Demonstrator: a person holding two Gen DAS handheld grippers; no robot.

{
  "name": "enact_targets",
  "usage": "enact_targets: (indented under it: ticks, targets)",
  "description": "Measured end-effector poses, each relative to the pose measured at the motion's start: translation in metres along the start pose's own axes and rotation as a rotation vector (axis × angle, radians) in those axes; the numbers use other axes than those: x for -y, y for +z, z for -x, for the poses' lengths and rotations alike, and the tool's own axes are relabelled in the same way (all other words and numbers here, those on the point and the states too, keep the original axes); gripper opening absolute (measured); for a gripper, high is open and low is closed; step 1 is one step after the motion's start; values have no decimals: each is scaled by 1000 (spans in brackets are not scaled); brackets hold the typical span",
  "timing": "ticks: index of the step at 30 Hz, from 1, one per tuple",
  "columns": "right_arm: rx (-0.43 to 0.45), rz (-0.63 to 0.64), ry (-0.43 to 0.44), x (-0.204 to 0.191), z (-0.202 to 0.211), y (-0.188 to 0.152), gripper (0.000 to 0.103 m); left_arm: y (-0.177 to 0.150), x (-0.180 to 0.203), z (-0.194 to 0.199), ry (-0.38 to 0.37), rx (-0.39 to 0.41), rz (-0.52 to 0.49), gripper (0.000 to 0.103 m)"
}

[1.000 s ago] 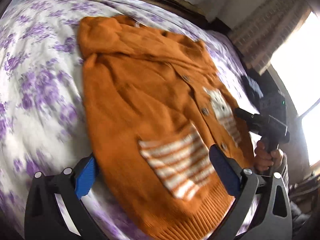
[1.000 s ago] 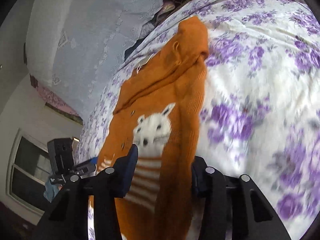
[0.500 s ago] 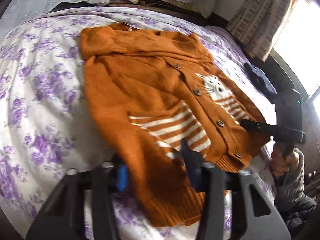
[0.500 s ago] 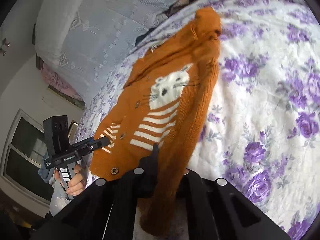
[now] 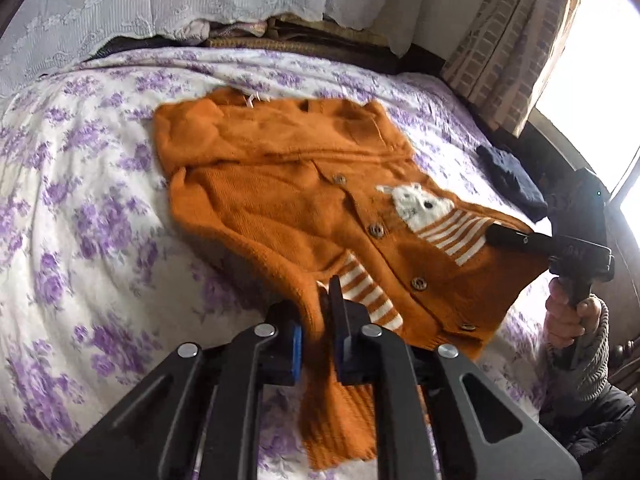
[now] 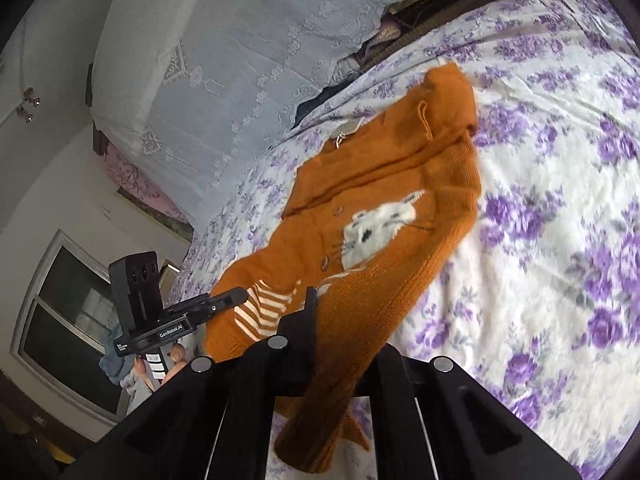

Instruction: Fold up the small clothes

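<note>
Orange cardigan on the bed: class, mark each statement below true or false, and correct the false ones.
1. Both grippers are shut on the cardigan. True: the left gripper and the right gripper each pinch its bottom edge.
2. The cardigan lies on a plain blue sheet. False: the sheet is white with purple flowers.
3. A white animal face is knitted on the front. True.
4. The cardigan closes with a zip. False: it has buttons.
5. The bottom edge lies flat on the bed. False: it is lifted off the sheet.
</note>
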State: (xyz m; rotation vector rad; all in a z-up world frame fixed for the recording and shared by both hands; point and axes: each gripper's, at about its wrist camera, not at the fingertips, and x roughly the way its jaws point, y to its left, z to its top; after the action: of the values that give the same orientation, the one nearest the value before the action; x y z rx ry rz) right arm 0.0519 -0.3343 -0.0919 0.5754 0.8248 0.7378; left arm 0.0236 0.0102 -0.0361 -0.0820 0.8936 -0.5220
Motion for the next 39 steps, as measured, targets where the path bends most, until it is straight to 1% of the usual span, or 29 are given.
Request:
enact_targets:
  ticks: [3, 9, 17, 26, 33, 39]
  targets:
    - [14, 13, 1, -8, 1, 14, 6, 12, -4, 6, 21, 29, 11, 7]
    - [30, 21, -4, -16, -11, 41, 6, 35, -16, 4, 43, 43, 43, 7]
    - [31, -22, 5, -8, -31, 70, 6, 61, -27, 0, 45, 64, 74, 7]
    - [46, -59, 17, -2, -41, 98, 6, 88, -38, -5, 58, 86, 98, 7]
    - [57, -75, 15, 2, -55, 123, 6, 108, -49, -17, 86, 88, 118, 7]
    - [59, -106, 6, 13, -70, 147, 6, 132, -62, -32, 117, 99, 145, 7]
